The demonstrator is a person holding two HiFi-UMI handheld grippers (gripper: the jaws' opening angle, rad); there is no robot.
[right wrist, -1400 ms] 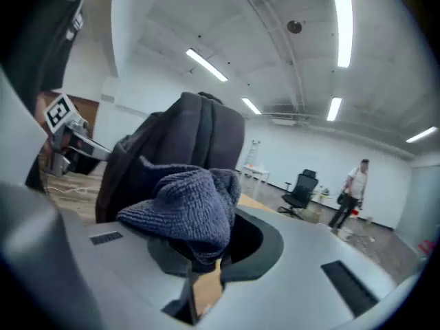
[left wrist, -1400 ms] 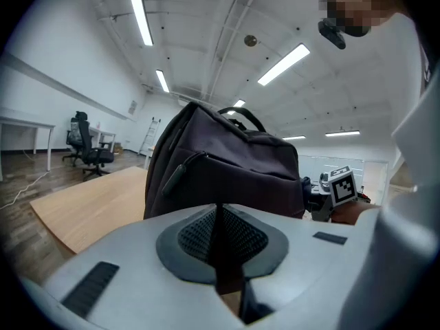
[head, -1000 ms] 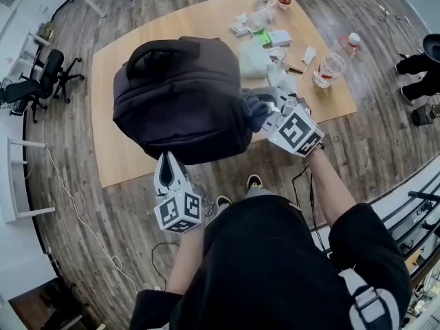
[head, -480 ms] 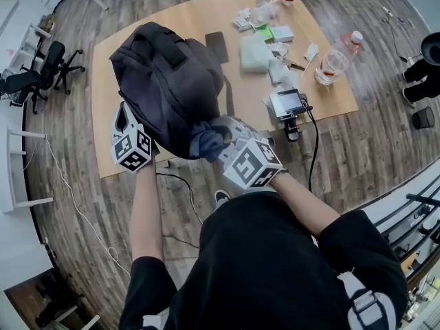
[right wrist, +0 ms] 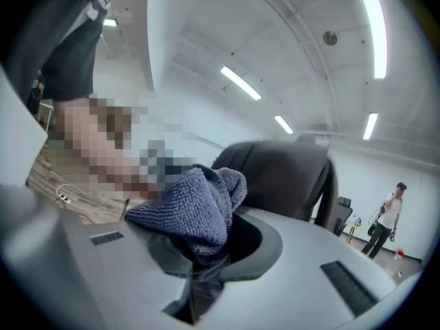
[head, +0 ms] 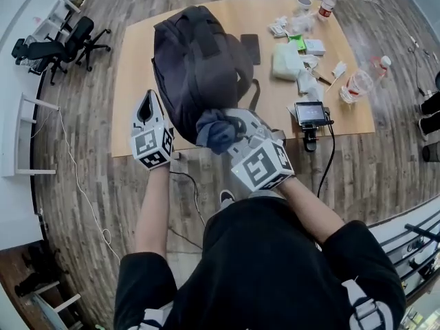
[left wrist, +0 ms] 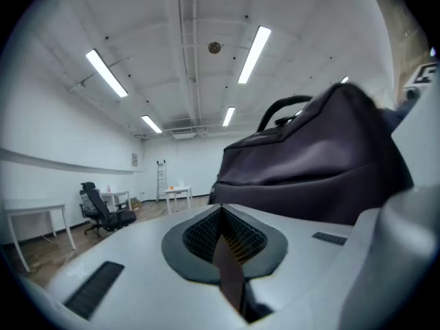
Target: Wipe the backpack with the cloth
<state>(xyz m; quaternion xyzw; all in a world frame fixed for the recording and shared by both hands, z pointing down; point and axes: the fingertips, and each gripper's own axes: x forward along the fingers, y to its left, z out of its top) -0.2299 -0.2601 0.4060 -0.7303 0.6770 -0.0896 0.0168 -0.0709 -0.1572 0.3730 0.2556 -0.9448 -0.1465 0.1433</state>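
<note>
My left claw (head: 147,107) is clenched, apparently empty, just beside the backpack (head: 199,67) lying on the counter (head: 134,53). My right claw (head: 237,128) grasps the cloth (head: 215,130) at the backpack's near end. I judge the wiping barely started, with most of it left.

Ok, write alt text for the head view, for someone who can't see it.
Seen from above, a person's right claw grips a bunched blue-grey cloth at the near end of a dark backpack on a wooden table. The left claw, shut, sits by the backpack's left side.
</note>
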